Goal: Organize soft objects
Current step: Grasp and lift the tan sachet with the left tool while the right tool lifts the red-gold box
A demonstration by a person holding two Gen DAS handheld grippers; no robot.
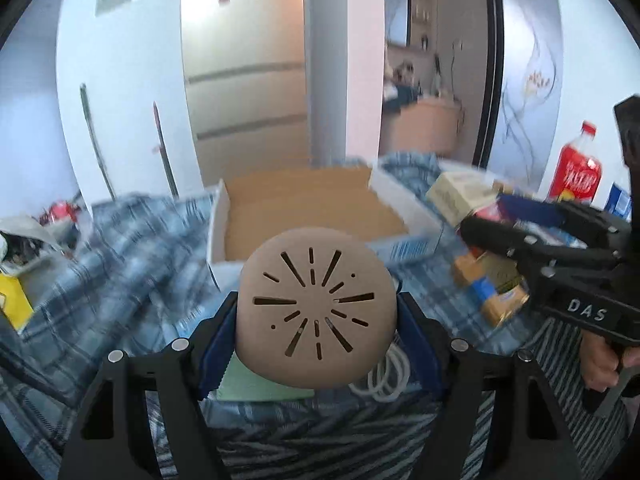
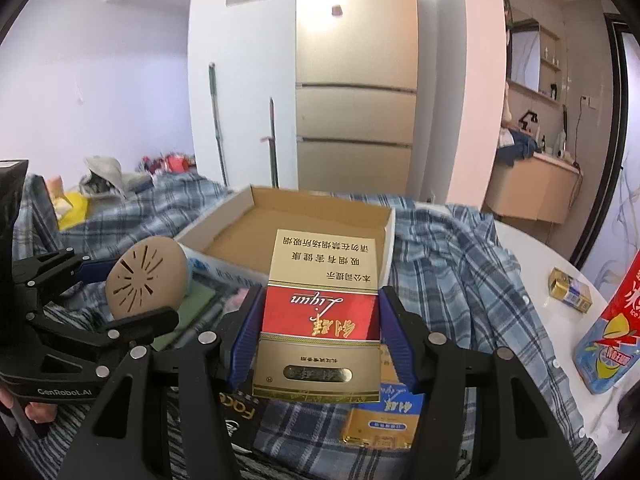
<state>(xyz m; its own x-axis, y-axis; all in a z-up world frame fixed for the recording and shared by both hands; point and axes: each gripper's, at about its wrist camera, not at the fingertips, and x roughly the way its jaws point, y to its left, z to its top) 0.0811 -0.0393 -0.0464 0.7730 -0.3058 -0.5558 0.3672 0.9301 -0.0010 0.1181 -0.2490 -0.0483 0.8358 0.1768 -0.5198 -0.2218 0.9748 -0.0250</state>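
My left gripper (image 1: pixel 316 320) is shut on a tan round disc with slit holes (image 1: pixel 316 308) and holds it above the plaid cloth, just in front of the open cardboard box (image 1: pixel 304 208). The disc also shows in the right wrist view (image 2: pixel 146 276), held by the left gripper (image 2: pixel 136 280). My right gripper (image 2: pixel 318 328) is shut on a red and gold cigarette pack (image 2: pixel 320 320), held up in front of the same box (image 2: pixel 320 216). The right gripper (image 1: pixel 492 240) shows at the right of the left wrist view.
A blue plaid cloth (image 2: pixel 460 264) covers the surface. A blue and gold pack (image 2: pixel 380 416) and a black box (image 2: pixel 240 416) lie below my right gripper. A red bottle (image 1: pixel 576 168) and a small gold pack (image 2: pixel 570 290) stand to the right. A green pad (image 1: pixel 256 384) and a white cable (image 1: pixel 388 372) lie under the disc.
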